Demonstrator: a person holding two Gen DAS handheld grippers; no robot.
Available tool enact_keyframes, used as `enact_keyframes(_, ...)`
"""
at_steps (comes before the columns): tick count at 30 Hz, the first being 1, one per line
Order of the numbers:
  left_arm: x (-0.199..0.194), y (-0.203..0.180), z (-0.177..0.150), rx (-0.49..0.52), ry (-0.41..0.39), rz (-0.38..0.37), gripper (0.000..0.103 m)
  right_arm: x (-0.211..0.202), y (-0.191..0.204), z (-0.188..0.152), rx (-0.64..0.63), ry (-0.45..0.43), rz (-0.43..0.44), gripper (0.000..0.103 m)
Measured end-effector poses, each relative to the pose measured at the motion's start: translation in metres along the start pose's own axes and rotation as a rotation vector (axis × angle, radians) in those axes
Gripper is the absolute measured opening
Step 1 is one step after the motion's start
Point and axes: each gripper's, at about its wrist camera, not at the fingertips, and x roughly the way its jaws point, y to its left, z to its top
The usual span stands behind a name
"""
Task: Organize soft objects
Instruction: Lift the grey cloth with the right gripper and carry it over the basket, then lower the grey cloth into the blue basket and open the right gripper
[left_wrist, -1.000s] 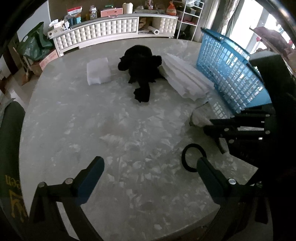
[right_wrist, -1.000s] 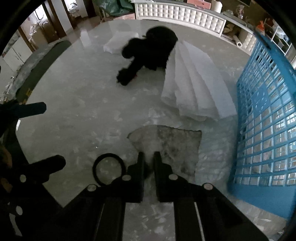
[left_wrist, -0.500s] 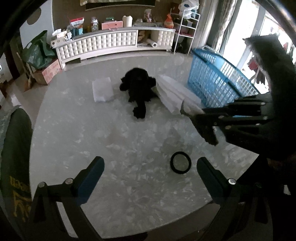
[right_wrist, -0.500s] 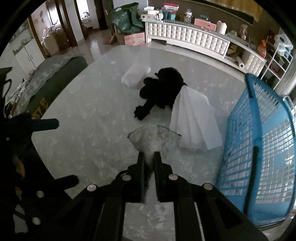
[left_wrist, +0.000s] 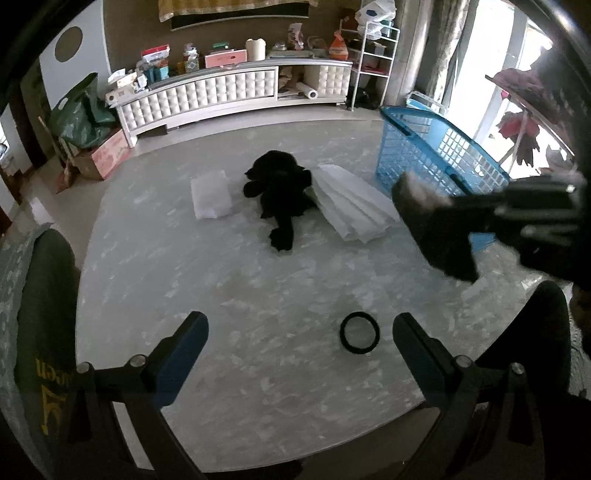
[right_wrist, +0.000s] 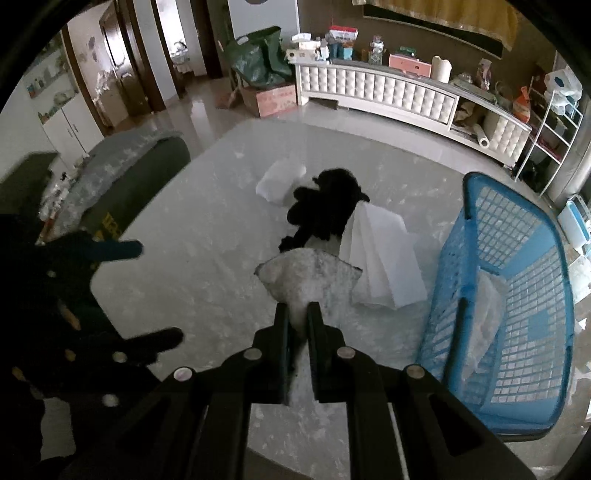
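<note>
The left gripper (left_wrist: 299, 339) is hovering low over the near edge of the table, its two blue-padded fingers (left_wrist: 184, 343) spreading wide with nothing between them. The right gripper (right_wrist: 297, 321) is pinching a thin grey cloth (right_wrist: 310, 278): the black fingers are pressing nearly together on a gathered corner, and the fabric is fanning out above the tips into a ragged, mottled sheet, held up off the surface. In the left wrist view the same cloth (left_wrist: 439, 236) is hanging as a dark, blurred flap from the gripper.

The round table (left_wrist: 258, 288) is showing a glossy, pale grey top flecked with white, like marble. Going left to right across it: a small white folded pad (left_wrist: 209, 195), rectangular and soft-looking, is lying flat; just beside it a black plush toy (left_wrist: 280, 192), fuzzy and lumpy, is sprawling with one limb stretching toward the camera; touching its right side, a white pleated fabric (left_wrist: 351, 205) is lying in long layered folds that are fanning outward. Nearer the front edge, a thin black ring (left_wrist: 359, 332), a flat band shaped like a hair tie, is resting alone. At the far right a blue plastic basket (right_wrist: 517, 295) with gridded, lattice walls is standing at the table's edge, and a crumpled white item (right_wrist: 484, 325) is lying inside against its near wall.
</note>
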Motion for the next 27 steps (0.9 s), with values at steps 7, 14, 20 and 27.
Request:
enact_keyframes(7, 0.017, -0.023, 0.005, 0.063, 0.027, -0.056, 0.100, -0.033, -0.023, 0.005, 0.013, -0.060, -0.050, 0.009)
enact_keyframes(14, 0.045, -0.037, 0.003, 0.096, 0.079, -0.056, 0.100, -0.047, -0.057, 0.002, 0.044, -0.076, -0.112, 0.009)
enact_keyframes(20, 0.066, -0.040, -0.001, 0.122, 0.119, -0.041, 0.100, -0.054, -0.082, -0.002, 0.065, -0.064, -0.179, 0.009)
enact_keyframes(27, 0.082, -0.044, -0.004, 0.156, 0.151, -0.055, 0.100, -0.044, -0.108, -0.011, 0.098, -0.013, -0.226, 0.009)
